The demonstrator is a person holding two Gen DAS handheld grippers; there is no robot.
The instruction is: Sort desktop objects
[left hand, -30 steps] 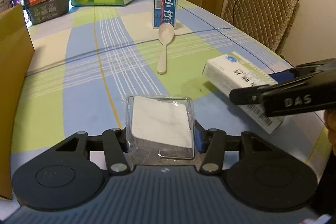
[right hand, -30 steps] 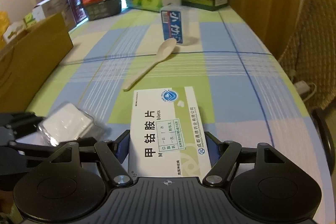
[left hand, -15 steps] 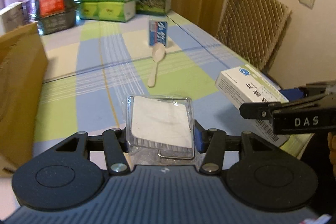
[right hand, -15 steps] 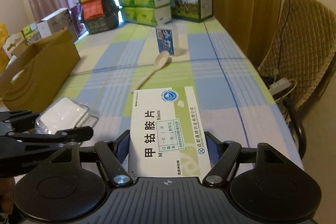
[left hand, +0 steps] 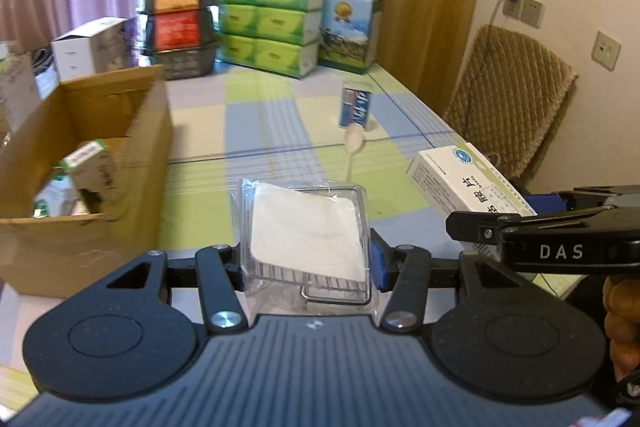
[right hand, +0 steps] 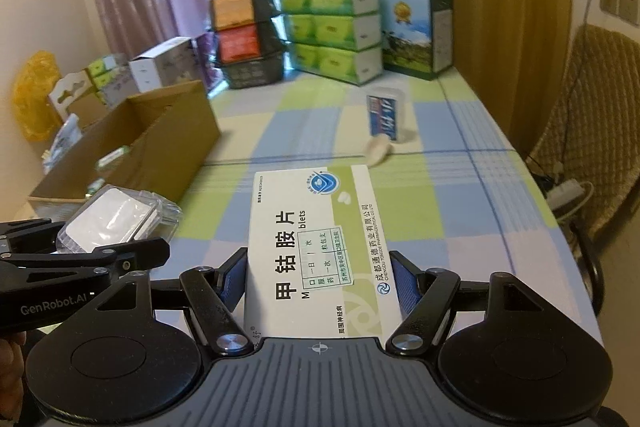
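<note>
The left gripper [left hand: 306,259] clamped a clear, crinkly plastic case [left hand: 304,231] between its fingers; the right gripper [right hand: 318,283] pinched a flat cardboard pillbox [right hand: 316,251], both above the checked bench [right hand: 460,195].

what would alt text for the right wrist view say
The right gripper holds a white and green medicine box above a checked tablecloth. To its left are the left gripper's clear plastic case and an open cardboard box.
</note>
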